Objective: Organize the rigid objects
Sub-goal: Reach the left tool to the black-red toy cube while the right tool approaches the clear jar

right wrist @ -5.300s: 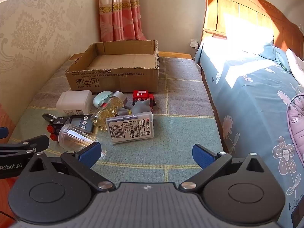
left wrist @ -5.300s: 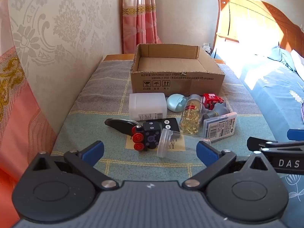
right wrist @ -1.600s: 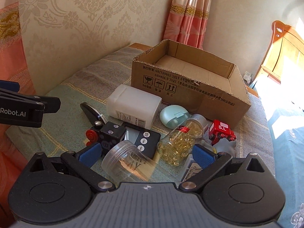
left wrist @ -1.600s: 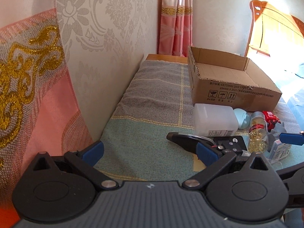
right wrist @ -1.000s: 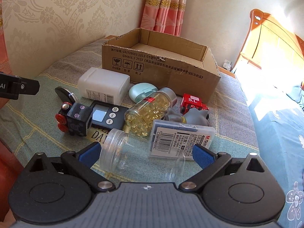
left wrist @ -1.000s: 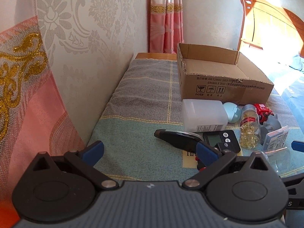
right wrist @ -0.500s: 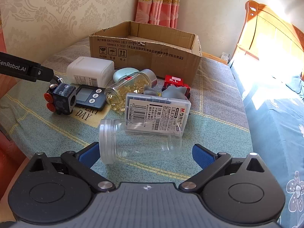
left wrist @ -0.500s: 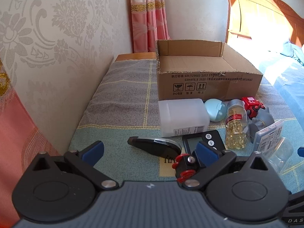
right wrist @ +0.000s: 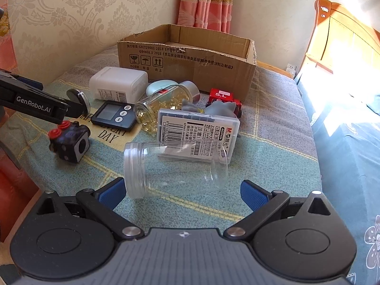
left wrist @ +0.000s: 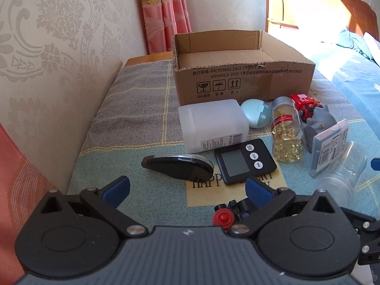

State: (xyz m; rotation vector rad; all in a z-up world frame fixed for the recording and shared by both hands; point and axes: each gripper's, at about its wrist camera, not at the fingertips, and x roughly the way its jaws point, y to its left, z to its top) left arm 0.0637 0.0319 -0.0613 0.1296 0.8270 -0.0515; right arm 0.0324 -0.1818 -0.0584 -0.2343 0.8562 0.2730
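Two open grippers, clear jar point(right wrist: 175, 168) lying btwn right jaws, cube point(right wrist: 70, 144) under left.

You have a checked blanket point(right wrist: 273, 109) spread over the bench beside the bed. On it, at the far end, stands an open cardboard box point(right wrist: 190, 59). In front of the box lie a white container point(right wrist: 118, 84), a black timer point(right wrist: 114, 116), a capsule bottle point(right wrist: 163, 104), a clear jar point(right wrist: 175, 171) on its side, a black cube point(right wrist: 71, 142) and a red toy point(right wrist: 223, 98).
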